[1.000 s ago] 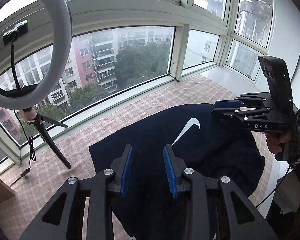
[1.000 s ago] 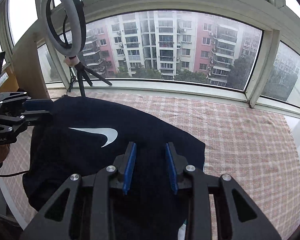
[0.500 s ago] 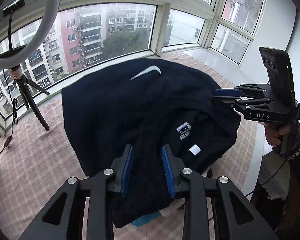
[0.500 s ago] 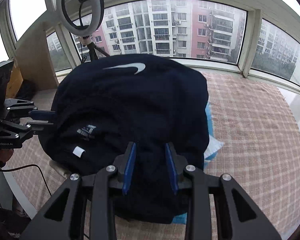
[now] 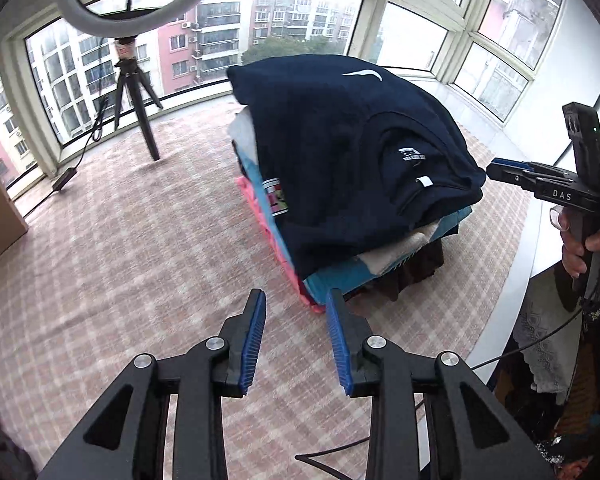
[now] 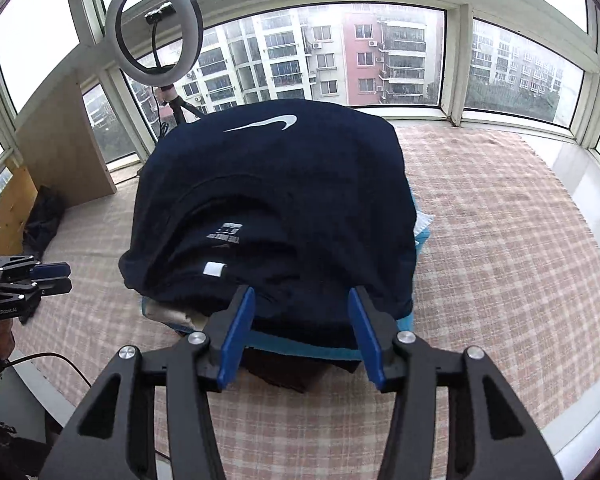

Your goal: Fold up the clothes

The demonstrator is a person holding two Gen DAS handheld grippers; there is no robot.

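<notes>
Your left tool [image 5: 296,334] hangs with its blue pads apart and nothing between them, above the checked cloth [image 5: 120,240] that covers the surface. Your right tool [image 6: 302,334] is also spread wide, its 2 pads just at the near edge of the stack without gripping any fabric. The navy sweatshirt [image 6: 276,208] lies folded on top of the pile of folded clothes [image 5: 340,276], with its white swoosh toward 12 o'clock in the right wrist view and the neck label facing you. Under it you can see light blue, cream, pink and dark layers sticking out at the edges. In the left wrist view the pile sits at about 1 o'clock from your left tool, and your right tool shows at 3 o'clock, its tip just beside the sweatshirt's near corner; whether it touches the cloth you cannot tell. In the right wrist view your left tool appears at 9 o'clock, well apart from the pile. A ring light on a tripod [image 6: 156,32] stands at 11 o'clock behind the pile, near the windows.
</notes>
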